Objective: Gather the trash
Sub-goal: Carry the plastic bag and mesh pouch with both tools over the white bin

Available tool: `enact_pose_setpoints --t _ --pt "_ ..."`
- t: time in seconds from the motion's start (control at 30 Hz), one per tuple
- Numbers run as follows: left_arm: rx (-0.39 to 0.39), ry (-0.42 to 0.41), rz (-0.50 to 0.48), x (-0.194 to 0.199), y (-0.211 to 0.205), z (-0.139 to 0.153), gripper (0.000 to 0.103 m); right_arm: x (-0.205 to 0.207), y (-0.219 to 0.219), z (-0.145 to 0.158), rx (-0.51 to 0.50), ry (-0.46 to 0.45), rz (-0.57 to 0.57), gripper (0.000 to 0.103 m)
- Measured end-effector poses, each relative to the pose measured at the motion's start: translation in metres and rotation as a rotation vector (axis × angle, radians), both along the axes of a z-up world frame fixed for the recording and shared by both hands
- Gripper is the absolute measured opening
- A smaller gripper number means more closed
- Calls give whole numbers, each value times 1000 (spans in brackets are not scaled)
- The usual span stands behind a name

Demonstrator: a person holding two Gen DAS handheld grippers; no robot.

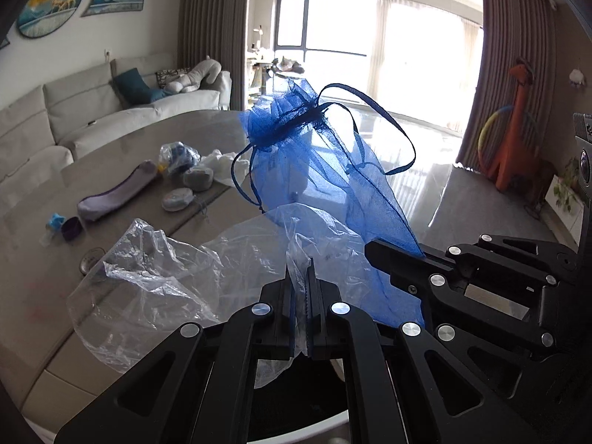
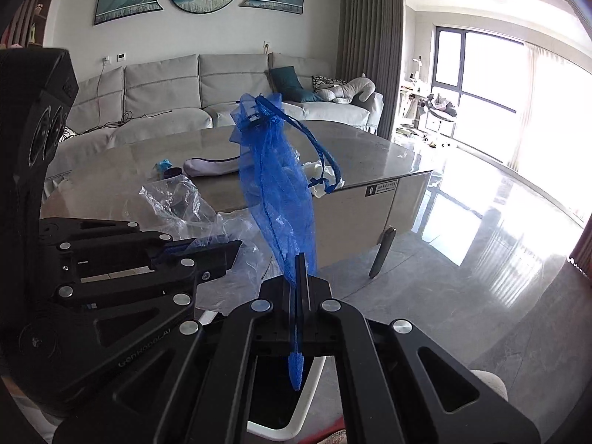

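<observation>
The clear plastic bag (image 1: pixel 155 281) is thin film: by the look of it nearly weightless, limp, crinkled and slippery, apt to slide out of a shallow pinch and to billow when carried. A bunched fold takes a grip better than a single flat layer. The blue organza drawstring pouch (image 1: pixel 318 170) is likewise light and soft, a sheer mesh that could snag or tear on a sharp edge; its gathered neck or a doubled lower corner is the soundest hold, while the loose ribbon loops would let it swing.

The left tool (image 1: pixel 300 296) is pressed together on a gathered fold of the plastic bag, which spills out to the left and hangs in the air above the near edge of the grey surface (image 1: pixel 122 155). The right tool (image 2: pixel 300 281) is clamped on the lower end of the pouch, which stands up from it, neck uppermost, with a short tail hanging below the pads. The two tools sit just beside each other.

More litter lies on the surface: a crumpled white tissue (image 1: pixel 222 166) and small wrappers (image 1: pixel 177 155).
</observation>
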State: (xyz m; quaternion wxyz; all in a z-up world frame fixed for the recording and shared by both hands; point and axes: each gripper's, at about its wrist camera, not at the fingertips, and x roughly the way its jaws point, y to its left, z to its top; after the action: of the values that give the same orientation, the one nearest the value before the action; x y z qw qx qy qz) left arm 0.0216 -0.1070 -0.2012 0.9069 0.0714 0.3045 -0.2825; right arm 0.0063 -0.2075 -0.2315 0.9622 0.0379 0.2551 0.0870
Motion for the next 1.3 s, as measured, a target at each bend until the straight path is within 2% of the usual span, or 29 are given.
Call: enact_pose_setpoints --t 0.13,0.33,0.67,0.83,1.03,1.17,1.3 --pt "23 18 -31 -2 -5 -18 3 -3 -2 -16 28 27 -8 1" --pt "28 98 -72 3 -12 -52 3 -6 -2 -40 44 68 -19 1" --pt "69 142 -124 14 -22 -107 4 9 -8 -70 59 132 -41 1" --pt "58 145 -80 20 -10 -112 3 20 4 -77 72 167 -18 1" --pt "56 153 -74 28 0 -122 4 36 21 -94 81 207 19 1" --pt "60 184 -94 33 -3 -136 4 43 16 -109 107 258 -1 1" --pt "62 239 -114 40 -7 -150 4 44 12 -112 118 273 -10 1"
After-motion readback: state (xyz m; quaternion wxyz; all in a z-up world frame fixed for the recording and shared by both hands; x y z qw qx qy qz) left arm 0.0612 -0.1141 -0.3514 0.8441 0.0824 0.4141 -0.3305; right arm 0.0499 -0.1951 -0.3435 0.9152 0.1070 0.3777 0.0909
